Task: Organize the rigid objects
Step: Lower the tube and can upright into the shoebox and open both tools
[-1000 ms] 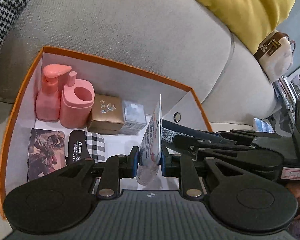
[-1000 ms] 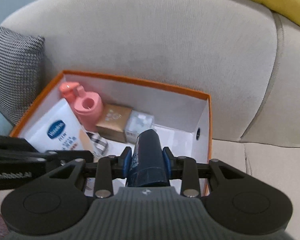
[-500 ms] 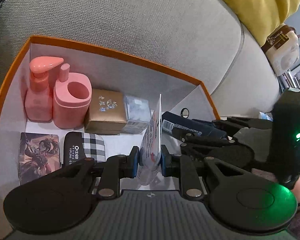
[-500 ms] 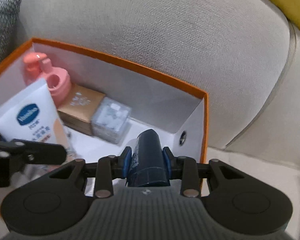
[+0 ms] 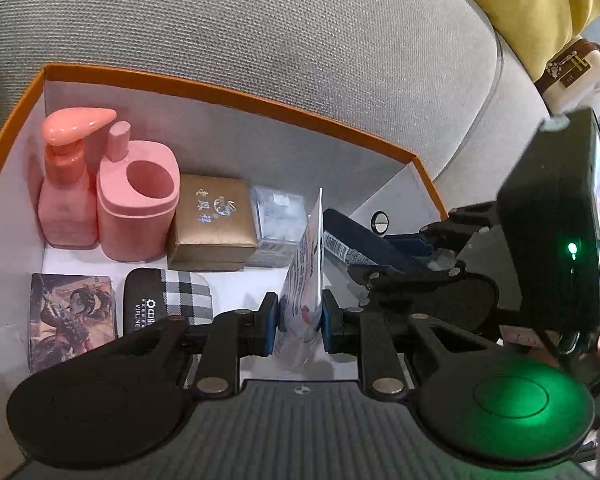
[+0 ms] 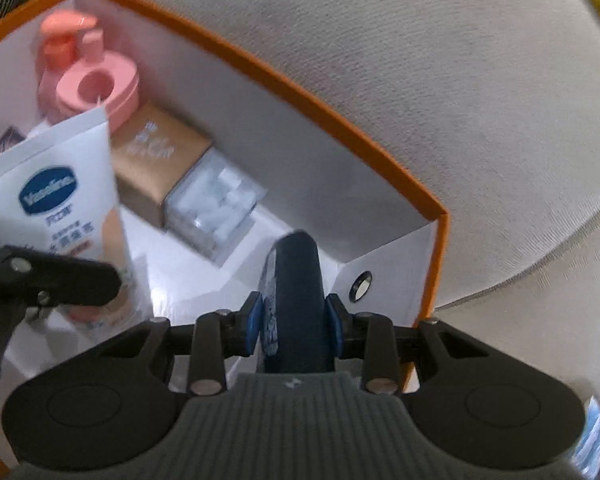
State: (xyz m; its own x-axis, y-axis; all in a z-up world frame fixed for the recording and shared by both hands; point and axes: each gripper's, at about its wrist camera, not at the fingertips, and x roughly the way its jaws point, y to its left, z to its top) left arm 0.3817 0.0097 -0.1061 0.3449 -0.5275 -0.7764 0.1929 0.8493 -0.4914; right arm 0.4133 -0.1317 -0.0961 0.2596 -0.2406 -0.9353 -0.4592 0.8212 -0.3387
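Observation:
An orange-rimmed white box sits on a grey sofa. My left gripper is shut on a white Vaseline tube, held edge-on over the box's front middle; the tube also shows in the right wrist view. My right gripper is shut on a dark blue bottle, held over the box's right end near a round hole. The bottle also shows in the left wrist view, just right of the tube.
In the box stand a pink pump bottle, a pink holder, a gold box and a clear box. A picture card box and a plaid case lie in front. A yellow cushion lies behind.
Both grippers have moved forward and down into the box with their objects. The right gripper has closed in towards the box's right end, beside the left one.

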